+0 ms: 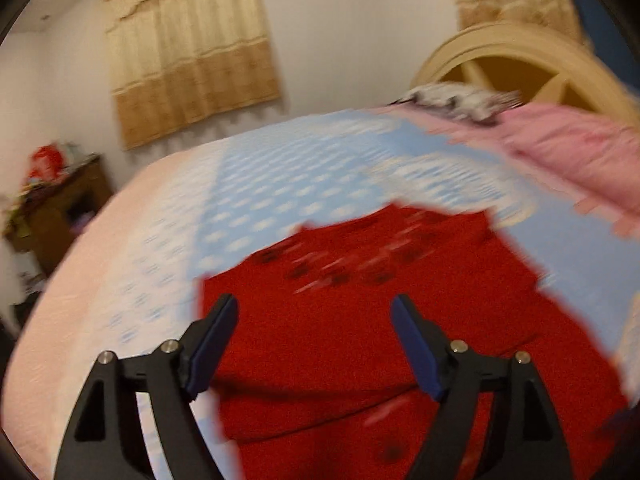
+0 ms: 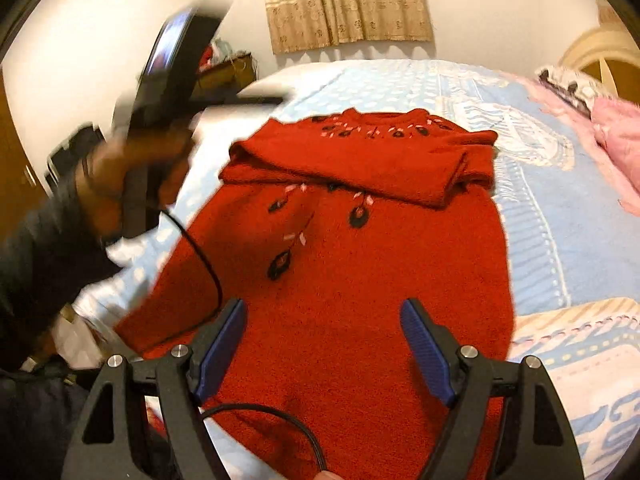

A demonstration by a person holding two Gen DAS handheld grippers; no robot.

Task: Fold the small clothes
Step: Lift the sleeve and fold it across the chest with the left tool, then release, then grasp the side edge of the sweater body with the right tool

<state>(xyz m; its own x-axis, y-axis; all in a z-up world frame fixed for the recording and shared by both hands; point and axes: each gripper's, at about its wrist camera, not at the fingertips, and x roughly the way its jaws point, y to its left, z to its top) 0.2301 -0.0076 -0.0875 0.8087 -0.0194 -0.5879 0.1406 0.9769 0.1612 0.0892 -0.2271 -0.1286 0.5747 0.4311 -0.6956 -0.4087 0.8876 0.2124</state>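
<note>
While over red sweater (image 2: 340, 280), both grippers' fingers (image 1: 216, 344) (image 2: 424, 344) spread wide, holding nothing.

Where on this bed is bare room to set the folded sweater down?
Bare blue patterned bedspread lies right of the red knitted sweater, short of the pink blanket. The left edge is crowded by the left gripper.

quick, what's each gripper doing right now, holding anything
Left gripper: open, holding nothing, above the red sweater.
Right gripper: open, holding nothing, above the same sweater.
</note>
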